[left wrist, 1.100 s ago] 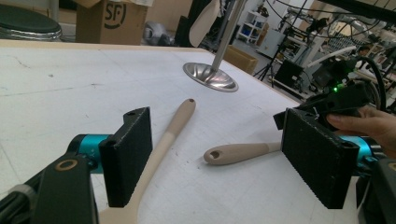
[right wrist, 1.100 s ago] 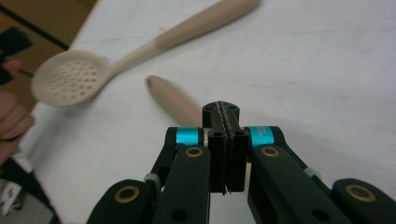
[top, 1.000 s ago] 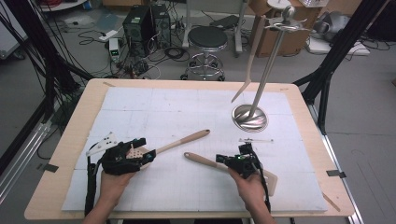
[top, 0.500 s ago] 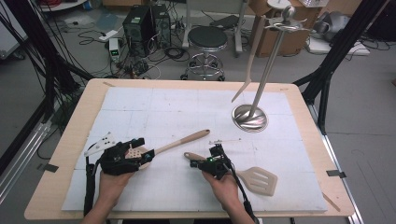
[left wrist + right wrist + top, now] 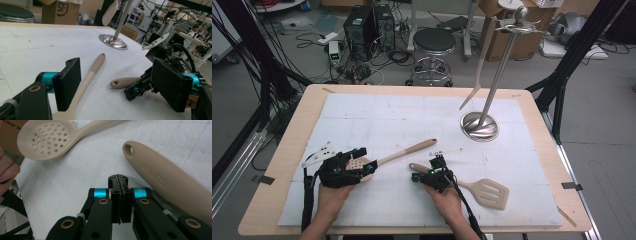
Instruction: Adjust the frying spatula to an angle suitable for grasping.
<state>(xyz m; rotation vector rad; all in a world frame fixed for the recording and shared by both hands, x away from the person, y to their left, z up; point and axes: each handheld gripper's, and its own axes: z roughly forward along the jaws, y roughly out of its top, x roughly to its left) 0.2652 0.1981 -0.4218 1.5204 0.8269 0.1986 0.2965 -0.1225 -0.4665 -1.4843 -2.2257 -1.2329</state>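
Since the picture from a second ago, the spatula (image 5: 472,186) has been let go: it lies flat at the lower middle of the high view, its slotted blade toward the lower right and its handle end pointing up and left. Then the right claw (image 5: 424,176) sat over the handle farther right; now it has slid left along it and rests by the handle's tip, and the blade it used to cover is in plain sight. In the right gripper view its jaws are pressed together on nothing, with the handle stamped "SUPER" lying just beside them at the right of the frame.

Left of that, the skimmer (image 5: 398,155) lies slanting from lower left to upper right, its perforated bowl under the left claw (image 5: 360,165). In the left gripper view those jaws are spread wide, one on each side of the neck of the skimmer, not touching it. That hand has hardly moved across the three pictures.

At the upper right stands the rack (image 5: 492,75), one utensil already hanging from it. My reading: the spatula was only repositioned, and both tools on the tabletop (image 5: 412,95) are not yet hung.
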